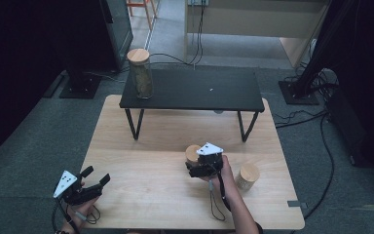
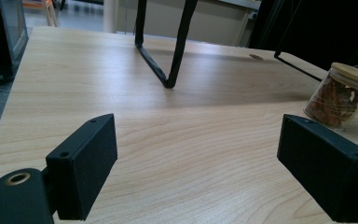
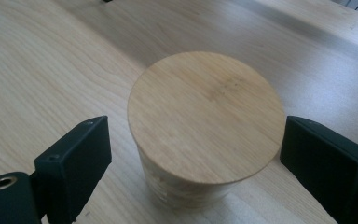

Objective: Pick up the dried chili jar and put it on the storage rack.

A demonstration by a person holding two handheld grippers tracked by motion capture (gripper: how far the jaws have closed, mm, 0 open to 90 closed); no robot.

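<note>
The right hand-held gripper (image 3: 191, 154) straddles the small jar (image 3: 205, 116) standing mid-surface, its jaws not yet pinching the glass below the wooden lid (image 1: 193, 152), a rigid, slick, breakable, probably light body best squeezed low on its straight sides.

We see a light wooden table (image 1: 141, 195) on grey carpet floor (image 1: 29, 146). A low black shelf (image 1: 195, 90) on hairpin legs stands at its far edge. Dark stands left and right; black cables (image 1: 321, 146) trail across the right floor.
</note>
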